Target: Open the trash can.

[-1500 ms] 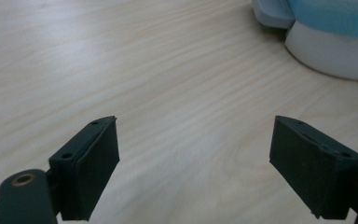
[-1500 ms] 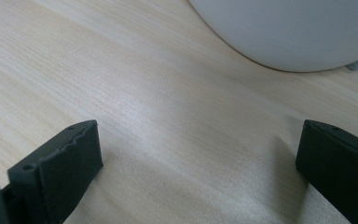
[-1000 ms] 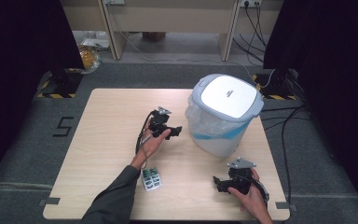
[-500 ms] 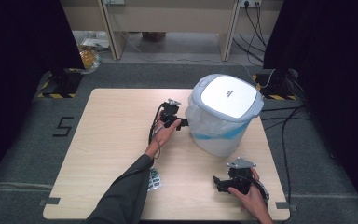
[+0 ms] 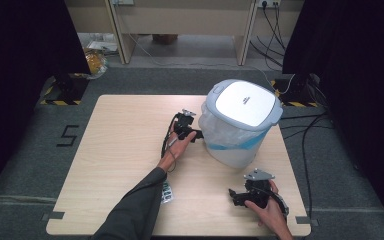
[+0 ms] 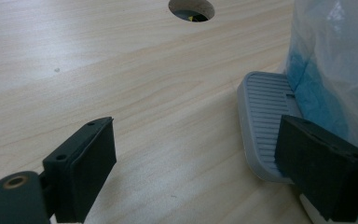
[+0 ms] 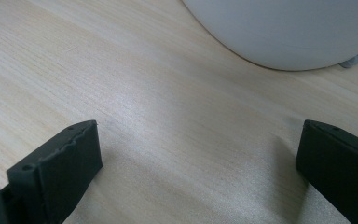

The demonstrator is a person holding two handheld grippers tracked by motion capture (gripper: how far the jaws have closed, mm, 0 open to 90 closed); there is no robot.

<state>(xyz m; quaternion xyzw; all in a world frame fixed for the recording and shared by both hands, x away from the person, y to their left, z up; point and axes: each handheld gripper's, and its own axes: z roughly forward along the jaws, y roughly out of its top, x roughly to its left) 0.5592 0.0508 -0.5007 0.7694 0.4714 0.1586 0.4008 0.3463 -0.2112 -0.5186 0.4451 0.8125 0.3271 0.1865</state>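
My left gripper, jaws just opened wider and empty, has the bin's pedal seemingly beside its right finger; right gripper gapes empty.

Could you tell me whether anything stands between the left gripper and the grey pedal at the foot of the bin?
Nothing visible does. The left gripper has open jaws with bare table between them, and the pedal of the bin lies just ahead by one jaw.
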